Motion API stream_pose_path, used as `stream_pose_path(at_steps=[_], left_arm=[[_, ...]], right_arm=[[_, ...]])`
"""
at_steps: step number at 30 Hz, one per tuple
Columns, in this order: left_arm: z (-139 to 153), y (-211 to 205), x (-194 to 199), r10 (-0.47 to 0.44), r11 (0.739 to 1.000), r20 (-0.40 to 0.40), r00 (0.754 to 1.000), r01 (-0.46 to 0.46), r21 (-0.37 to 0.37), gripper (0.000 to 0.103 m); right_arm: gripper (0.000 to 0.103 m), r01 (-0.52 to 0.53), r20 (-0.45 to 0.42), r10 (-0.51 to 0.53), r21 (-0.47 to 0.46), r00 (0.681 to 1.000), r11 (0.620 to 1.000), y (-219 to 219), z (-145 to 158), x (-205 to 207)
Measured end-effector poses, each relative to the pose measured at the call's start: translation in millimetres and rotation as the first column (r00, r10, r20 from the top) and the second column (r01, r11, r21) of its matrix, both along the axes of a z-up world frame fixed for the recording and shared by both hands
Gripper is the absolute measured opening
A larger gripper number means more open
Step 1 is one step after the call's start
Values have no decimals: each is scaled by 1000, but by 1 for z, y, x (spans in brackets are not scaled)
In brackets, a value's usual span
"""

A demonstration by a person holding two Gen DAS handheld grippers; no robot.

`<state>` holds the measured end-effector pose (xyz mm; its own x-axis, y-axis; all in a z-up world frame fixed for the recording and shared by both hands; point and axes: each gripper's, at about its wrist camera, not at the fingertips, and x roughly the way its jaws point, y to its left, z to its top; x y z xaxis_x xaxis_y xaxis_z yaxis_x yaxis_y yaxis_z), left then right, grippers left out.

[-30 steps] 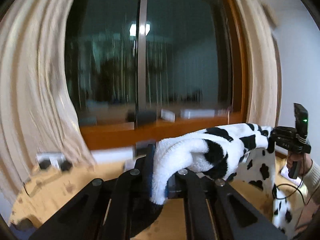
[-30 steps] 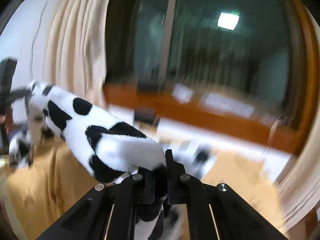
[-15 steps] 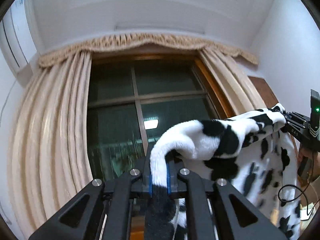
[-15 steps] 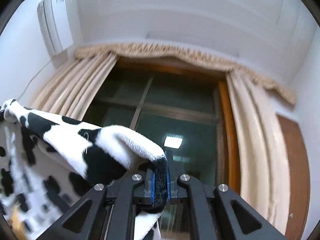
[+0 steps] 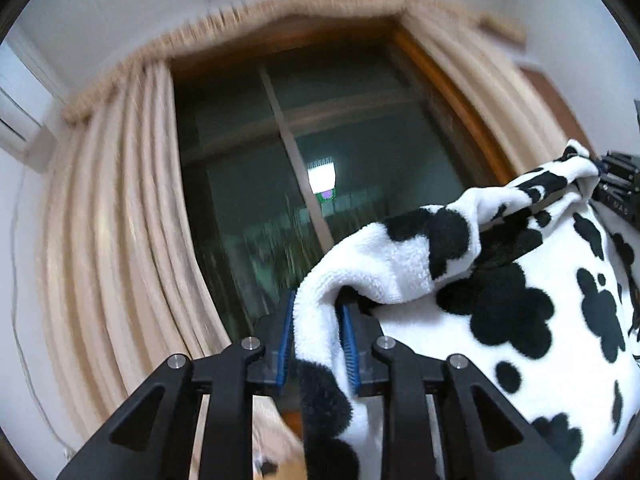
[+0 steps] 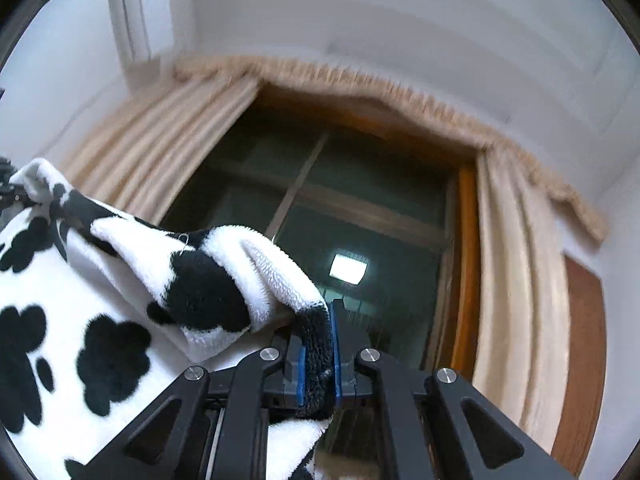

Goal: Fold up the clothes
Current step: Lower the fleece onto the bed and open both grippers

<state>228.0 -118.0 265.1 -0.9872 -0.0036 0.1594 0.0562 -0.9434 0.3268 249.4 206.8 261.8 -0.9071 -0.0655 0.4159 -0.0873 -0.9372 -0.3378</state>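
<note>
Both grippers tilt upward: right gripper [image 6: 318, 344] clamps the cow-print fleece [image 5: 500, 320], left gripper [image 5: 316, 344] is opening, seemingly loose around it.

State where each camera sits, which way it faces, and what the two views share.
Left wrist: on the left gripper, tilted up at the window; its jaws are opening, the cow-print garment between them; the right gripper shows far right.
Right wrist: on the right gripper, tilted up at the same window, shut on the garment.
Shared: garment, window, beige curtains.
</note>
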Motion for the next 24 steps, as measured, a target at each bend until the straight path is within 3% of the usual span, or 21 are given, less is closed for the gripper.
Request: stream_pose_path(at_steps=[4, 5, 10, 13, 17, 21, 22, 24], left_arm=[[-43, -8, -96, 45, 999, 219, 975, -45, -2, 26], [-61, -12, -130, 54, 998, 289, 956, -58, 8, 26], [-132, -19, -243, 81, 993, 494, 865, -112, 32, 26], [-182, -16, -314, 100, 990, 614, 783, -140, 17, 26], [-241, -9, -371, 121, 987, 708, 696, -157, -14, 26], [-290, -2, -417, 143, 985, 776, 615, -165, -51, 26], [-304, -1, -430, 147, 984, 799, 584, -165, -61, 26], [-326, -4, -445, 146, 984, 833, 534, -168, -65, 33]], right_arm=[[8, 26, 186, -33, 42, 982, 999, -13, -33, -87], [8, 32, 236, -45, 56, 971, 998, -17, -45, -112], [8, 61, 452, -95, 89, 887, 994, -27, -105, -230], [8, 76, 589, -112, 86, 800, 993, -26, -150, -304], [8, 88, 727, -128, 92, 674, 992, -20, -218, -381], [8, 69, 815, -91, 63, 572, 996, -12, -266, -420], [8, 60, 837, -74, 49, 542, 997, -10, -276, -426], [8, 39, 880, -42, 27, 473, 999, -6, -298, -441]])
